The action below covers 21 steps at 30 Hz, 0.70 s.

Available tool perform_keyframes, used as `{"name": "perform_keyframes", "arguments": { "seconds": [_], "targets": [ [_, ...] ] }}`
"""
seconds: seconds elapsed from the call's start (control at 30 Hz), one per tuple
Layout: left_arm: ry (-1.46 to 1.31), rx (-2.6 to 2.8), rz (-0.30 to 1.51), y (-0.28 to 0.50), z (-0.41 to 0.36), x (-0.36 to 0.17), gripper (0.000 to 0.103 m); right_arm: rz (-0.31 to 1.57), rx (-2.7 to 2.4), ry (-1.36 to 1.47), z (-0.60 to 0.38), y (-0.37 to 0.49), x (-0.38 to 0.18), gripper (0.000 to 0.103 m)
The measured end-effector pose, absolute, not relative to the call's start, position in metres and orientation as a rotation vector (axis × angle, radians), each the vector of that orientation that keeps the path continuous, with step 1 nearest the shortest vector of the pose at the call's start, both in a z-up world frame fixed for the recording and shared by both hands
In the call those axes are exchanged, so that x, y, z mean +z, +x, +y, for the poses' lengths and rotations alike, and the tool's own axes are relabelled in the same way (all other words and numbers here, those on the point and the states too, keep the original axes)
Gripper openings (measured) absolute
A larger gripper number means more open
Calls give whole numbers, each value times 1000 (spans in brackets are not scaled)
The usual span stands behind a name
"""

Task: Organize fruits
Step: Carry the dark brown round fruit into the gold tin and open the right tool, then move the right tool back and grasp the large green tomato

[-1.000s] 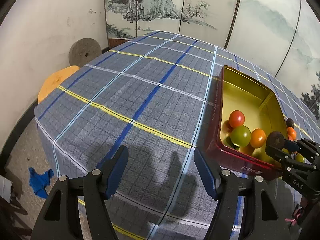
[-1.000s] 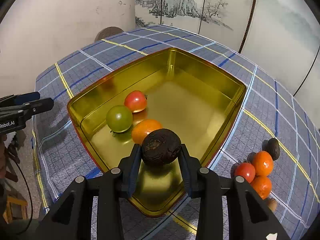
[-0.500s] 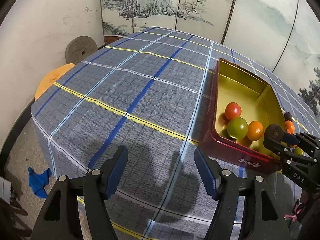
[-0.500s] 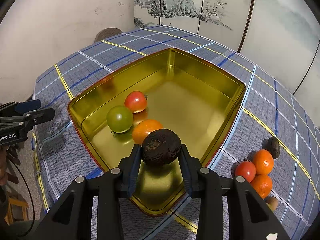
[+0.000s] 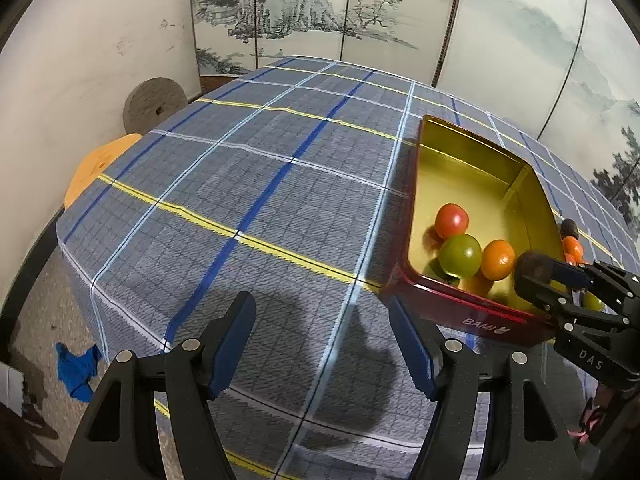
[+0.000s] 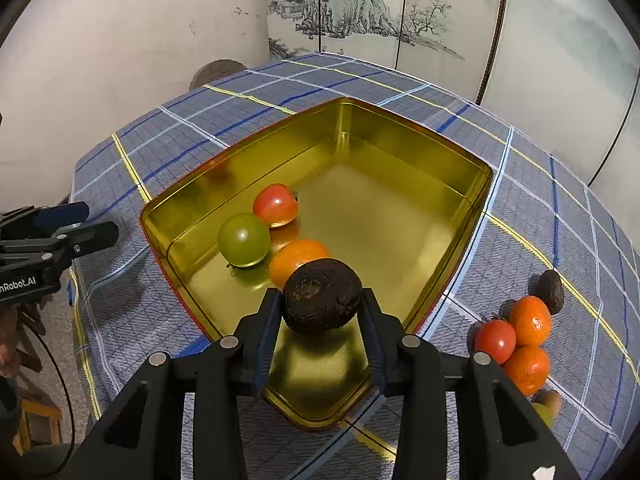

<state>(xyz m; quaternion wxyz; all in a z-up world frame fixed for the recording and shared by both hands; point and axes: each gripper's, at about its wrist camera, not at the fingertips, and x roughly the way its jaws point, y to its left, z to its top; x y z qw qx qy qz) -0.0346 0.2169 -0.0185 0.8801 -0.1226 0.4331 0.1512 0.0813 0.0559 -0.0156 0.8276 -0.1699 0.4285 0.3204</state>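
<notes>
Right gripper (image 6: 320, 312), jaws just loosening around dark fruit (image 6: 322, 294) at lower centre, risks knocking the orange (image 6: 294, 258); left gripper (image 5: 320, 340) open, empty.

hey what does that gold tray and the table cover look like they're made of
Tray: looks like thin metal, a glossy gold inside that mirrors the fruit, red lacquered outside. Table cover: seemingly woven fabric, matte plaid that drapes over the edge.
</notes>
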Motion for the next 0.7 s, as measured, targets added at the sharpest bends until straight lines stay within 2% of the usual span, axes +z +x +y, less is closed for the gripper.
{"name": "perform_keyframes", "arguments": {
  "seconds": [0.13, 0.47, 0.7],
  "targets": [
    [-248, 308, 899, -33, 213, -16, 70, 896, 678, -352, 55, 80, -13, 44],
    [-220, 269, 875, -26, 195, -2, 70, 842, 664, -245, 24, 76, 8, 44],
    [-187, 202, 870, -17, 165, 4, 70, 818, 521, -183, -50, 77, 16, 44]
  ]
}}
